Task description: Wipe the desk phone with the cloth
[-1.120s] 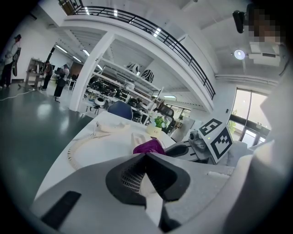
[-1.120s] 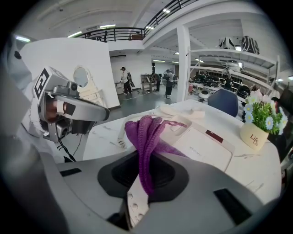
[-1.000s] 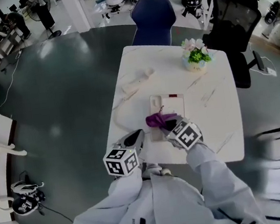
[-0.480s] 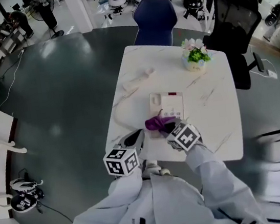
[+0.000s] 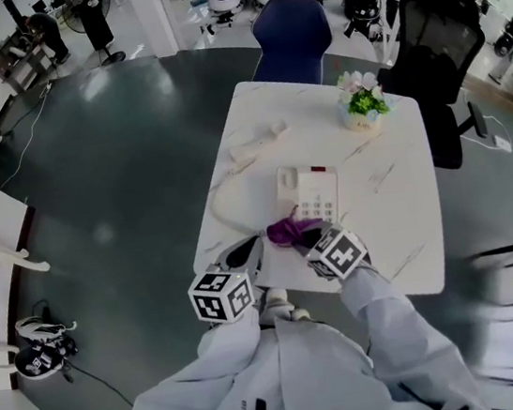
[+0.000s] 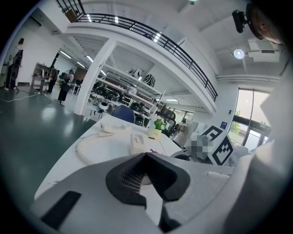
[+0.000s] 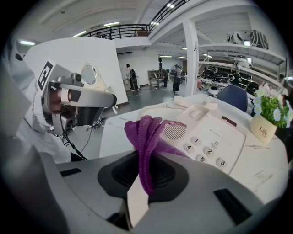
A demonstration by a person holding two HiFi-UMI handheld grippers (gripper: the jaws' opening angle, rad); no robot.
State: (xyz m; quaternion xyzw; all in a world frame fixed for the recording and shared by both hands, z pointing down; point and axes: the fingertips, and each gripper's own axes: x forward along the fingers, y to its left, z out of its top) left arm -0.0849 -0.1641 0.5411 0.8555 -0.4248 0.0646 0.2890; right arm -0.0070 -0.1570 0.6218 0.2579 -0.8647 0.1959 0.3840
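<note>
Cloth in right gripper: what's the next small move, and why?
Probably push the right gripper forward, dragging the cloth across the keypad. Its jaws are shut on the cloth, which hangs at the near edge of the phone, and the keys beyond lie uncovered.

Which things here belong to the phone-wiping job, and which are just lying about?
Part of the job:
purple cloth, pinched in the right gripper
desk phone
its handset, lying apart on the table

Just lying about:
flower pot
blue chair
black chair
left gripper, shut and empty
</note>
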